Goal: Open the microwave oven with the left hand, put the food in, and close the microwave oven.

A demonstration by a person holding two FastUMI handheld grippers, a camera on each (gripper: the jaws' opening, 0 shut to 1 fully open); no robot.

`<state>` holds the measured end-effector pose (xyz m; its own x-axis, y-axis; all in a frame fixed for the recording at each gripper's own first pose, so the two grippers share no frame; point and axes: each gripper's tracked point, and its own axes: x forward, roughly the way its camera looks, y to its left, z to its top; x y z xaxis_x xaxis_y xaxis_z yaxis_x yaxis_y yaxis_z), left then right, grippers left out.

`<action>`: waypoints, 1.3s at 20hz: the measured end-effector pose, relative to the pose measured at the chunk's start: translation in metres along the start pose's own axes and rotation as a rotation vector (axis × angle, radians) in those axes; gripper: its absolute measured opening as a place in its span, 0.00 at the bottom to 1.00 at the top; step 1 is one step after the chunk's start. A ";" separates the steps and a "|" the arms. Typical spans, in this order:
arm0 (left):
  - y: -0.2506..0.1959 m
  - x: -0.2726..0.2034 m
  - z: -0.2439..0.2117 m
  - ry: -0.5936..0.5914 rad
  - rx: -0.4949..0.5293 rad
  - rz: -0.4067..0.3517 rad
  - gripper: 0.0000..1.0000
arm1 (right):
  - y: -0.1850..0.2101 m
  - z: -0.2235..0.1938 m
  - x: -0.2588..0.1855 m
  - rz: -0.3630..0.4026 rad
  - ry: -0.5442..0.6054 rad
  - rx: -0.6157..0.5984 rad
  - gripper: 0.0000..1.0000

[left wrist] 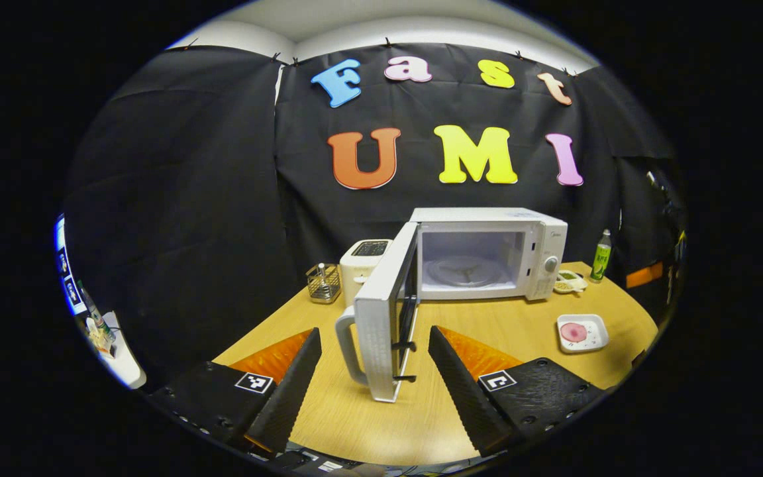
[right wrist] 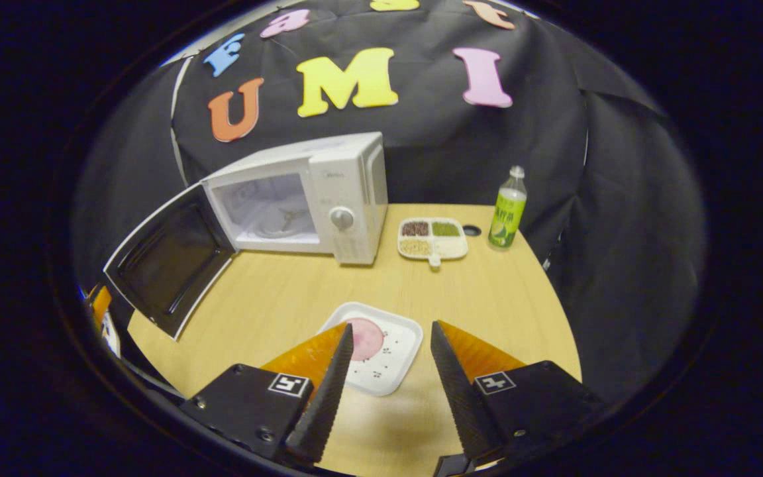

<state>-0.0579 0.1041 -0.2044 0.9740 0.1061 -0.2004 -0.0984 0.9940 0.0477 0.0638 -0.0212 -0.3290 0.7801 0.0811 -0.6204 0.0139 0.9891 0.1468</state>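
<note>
Door part looking done: microwave oven (left wrist: 491,252) sitting at the back of the wooden table (left wrist: 461,321), its door (left wrist: 388,311) swung wide on the left hinge, glass turntable (left wrist: 464,270) showing inside the bare cavity. Left gripper (left wrist: 375,371) hovering with jaws spread either side of the door's free edge, handle (left wrist: 348,348) just between the fingers but not pinched, so released, holding nothing.

Now moving into the food step, by the look of it. Right gripper (right wrist: 387,371) hanging above the near edge of the white square plate (right wrist: 381,354), jaws apart, gripping nothing yet. Pink round slice of food (right wrist: 365,338) lying on that plate, left finger partly covering it. Plate resting on the table in front of the oven and a bit to its right, well apart from the open cavity.

Next move probably calling for: dropping the right gripper down to pinch the plate's near rim, keeping it level so the slice isn't sliding off, then carrying it left and forward into the cavity, clearing the door. Also sitting around: a divided tray of grains (right wrist: 433,238) and a green bottle (right wrist: 507,209) right of the oven, toaster (left wrist: 365,265) and a wire holder (left wrist: 323,283) on the left.
</note>
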 end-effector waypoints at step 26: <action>-0.099 0.014 0.061 -0.091 0.014 -0.137 0.96 | -0.021 -0.080 0.098 0.070 0.525 0.504 0.04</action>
<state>-0.0221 0.0058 -0.1519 0.9926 -0.0335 -0.1168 0.0383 0.9985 0.0394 0.0896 -0.0238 -0.4542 0.3885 0.3159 -0.8656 0.3596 0.8129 0.4581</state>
